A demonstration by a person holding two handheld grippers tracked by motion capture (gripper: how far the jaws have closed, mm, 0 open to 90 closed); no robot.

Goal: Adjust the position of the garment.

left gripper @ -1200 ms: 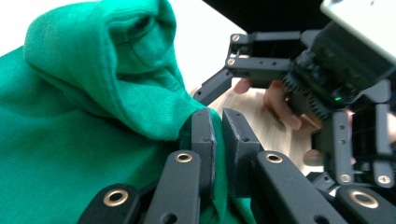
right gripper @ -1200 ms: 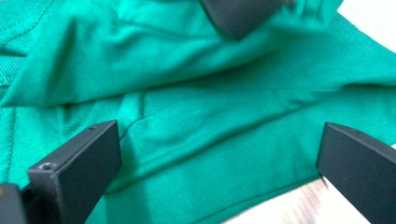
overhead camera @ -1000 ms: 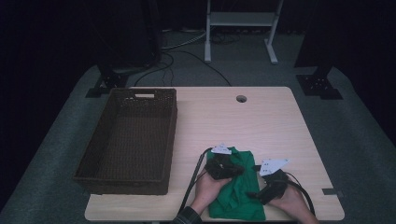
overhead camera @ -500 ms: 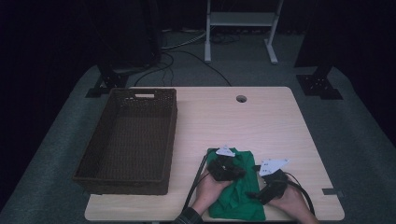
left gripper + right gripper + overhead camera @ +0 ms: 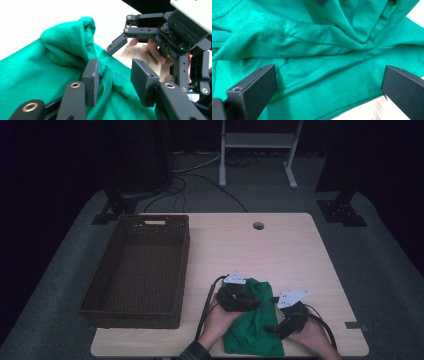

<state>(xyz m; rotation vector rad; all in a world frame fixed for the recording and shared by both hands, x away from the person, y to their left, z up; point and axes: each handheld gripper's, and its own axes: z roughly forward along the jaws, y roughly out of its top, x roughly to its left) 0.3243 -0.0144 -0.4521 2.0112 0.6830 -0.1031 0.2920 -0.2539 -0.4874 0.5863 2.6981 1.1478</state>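
In the high view, a green cloth [image 5: 252, 322] lay crumpled at the near edge of the wooden table [image 5: 280, 250], right of a dark woven basket [image 5: 137, 270] that stood apart from it. The left gripper [image 5: 239, 298] sat over the cloth's upper left part, and the right gripper [image 5: 280, 322] rested at the cloth's right side; from here neither pair of jaws could be read, being dark against dark hands. In the left gripper view, the left gripper [image 5: 115, 82] had just been opening: its jaws stood partly apart with a raised ridge of the green cloth [image 5: 50, 62] between them, the fabric brushing one pad yet apparently no longer pinched. Farther off, the right gripper [image 5: 117, 45] showed with a hand behind it. In the right gripper view, the right gripper [image 5: 329, 87] stood wide open over the green cloth [image 5: 317, 55], gripping nothing, a strip of table at the lower right. The work looked like smoothing or folding; done well, the left jaws should clear the ridge fully before lifting, so the fold does not drag. The near edge of the cloth was cut off by the frame, and whether the basket held anything was too dark to tell.
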